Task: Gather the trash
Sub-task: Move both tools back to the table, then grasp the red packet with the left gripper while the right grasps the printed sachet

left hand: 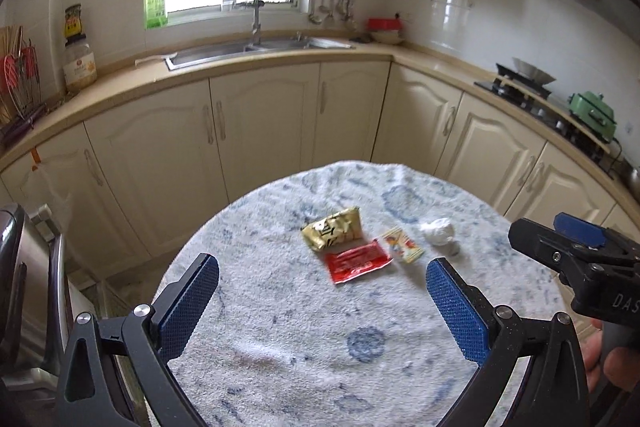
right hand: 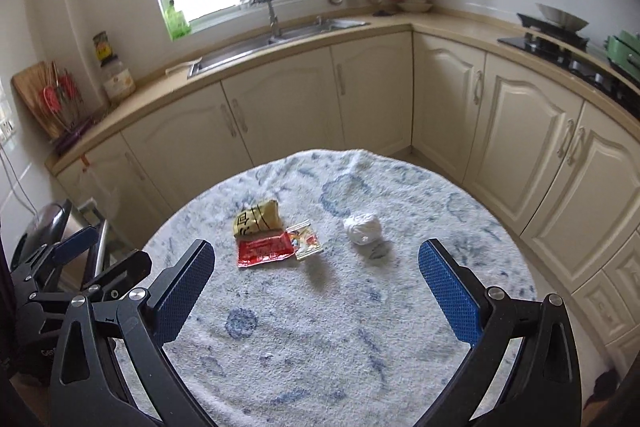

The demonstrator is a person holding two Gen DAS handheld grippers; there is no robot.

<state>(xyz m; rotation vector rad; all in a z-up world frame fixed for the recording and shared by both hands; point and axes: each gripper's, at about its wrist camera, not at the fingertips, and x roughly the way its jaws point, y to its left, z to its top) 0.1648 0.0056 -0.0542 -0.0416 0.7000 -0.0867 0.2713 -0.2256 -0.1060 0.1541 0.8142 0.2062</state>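
Observation:
Several pieces of trash lie mid-table on a round table (left hand: 280,347) (right hand: 460,211) covered with a white and blue cloth: a yellow snack bag (left hand: 334,233) (right hand: 257,219), a red sachet (left hand: 356,261) (right hand: 264,249), a small colourful wrapper (left hand: 402,245) (right hand: 306,239) and a crumpled white tissue ball (left hand: 439,231) (right hand: 363,228). My left gripper (left hand: 322,301) is open and empty, held above the near table, short of the trash. My right gripper (right hand: 316,293) is open and empty too. It also shows at the right edge of the left wrist view (left hand: 576,251).
A metal pedal bin (left hand: 28,291) (right hand: 52,227) stands at the table's left. Cream cabinets (left hand: 264,131) with a counter, sink (left hand: 248,49) and gas hob (left hand: 536,95) ring the room behind the table.

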